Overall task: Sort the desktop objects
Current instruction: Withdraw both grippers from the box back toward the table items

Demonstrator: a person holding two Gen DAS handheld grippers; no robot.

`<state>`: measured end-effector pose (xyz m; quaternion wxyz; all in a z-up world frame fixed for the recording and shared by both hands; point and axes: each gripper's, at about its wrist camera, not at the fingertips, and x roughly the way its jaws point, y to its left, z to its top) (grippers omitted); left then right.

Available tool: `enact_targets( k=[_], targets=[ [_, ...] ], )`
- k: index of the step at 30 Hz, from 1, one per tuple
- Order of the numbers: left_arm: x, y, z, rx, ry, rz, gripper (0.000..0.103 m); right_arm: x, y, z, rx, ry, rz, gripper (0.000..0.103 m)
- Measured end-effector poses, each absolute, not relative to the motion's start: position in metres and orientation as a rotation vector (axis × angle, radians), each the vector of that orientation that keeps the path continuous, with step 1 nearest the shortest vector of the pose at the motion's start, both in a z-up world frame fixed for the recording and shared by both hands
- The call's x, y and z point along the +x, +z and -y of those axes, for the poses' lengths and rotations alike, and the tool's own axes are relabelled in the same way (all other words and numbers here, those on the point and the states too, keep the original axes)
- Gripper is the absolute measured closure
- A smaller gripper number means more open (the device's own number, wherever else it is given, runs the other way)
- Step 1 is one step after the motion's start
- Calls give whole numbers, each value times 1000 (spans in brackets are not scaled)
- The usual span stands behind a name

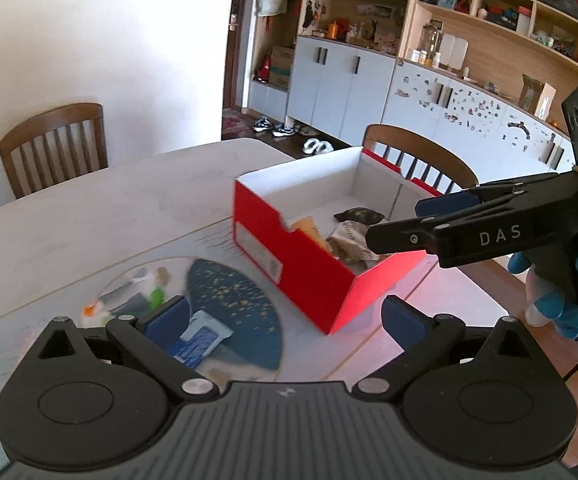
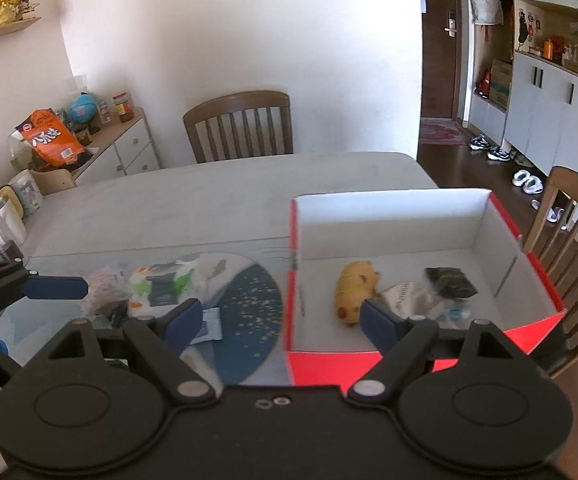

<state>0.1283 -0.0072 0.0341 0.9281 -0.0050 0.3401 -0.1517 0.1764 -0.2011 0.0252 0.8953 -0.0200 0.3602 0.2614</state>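
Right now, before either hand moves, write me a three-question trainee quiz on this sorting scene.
1. True or false: the red box already holds a yellow plush toy.
2. Which lies on the table outside the box? A) blue-and-white sachet B) dark packet C) crumpled silver wrapper
3. Fill in: both the left tongs and the right tongs are ____ and hold nothing.

Key: 1 true; 2 A; 3 open.
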Motion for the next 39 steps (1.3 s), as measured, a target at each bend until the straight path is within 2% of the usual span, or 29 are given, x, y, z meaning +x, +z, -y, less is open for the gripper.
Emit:
enact_targets(
  k=[8,12,16,39],
  targets=[
    [111,29,-29,-9,-242,-690,1,165,19,168,-41,571,-755,15],
    [104,23,-47,-13,-214,-696,1,160,14,151,-48,590,-742,8],
    [95,14,-64,-24,-196,-707,1,157,8,135,-61,611,-721,6],
    [72,-48,-113,-27,-109,-806,1,167,-53,71,-129,647,-780,6]
  ],
)
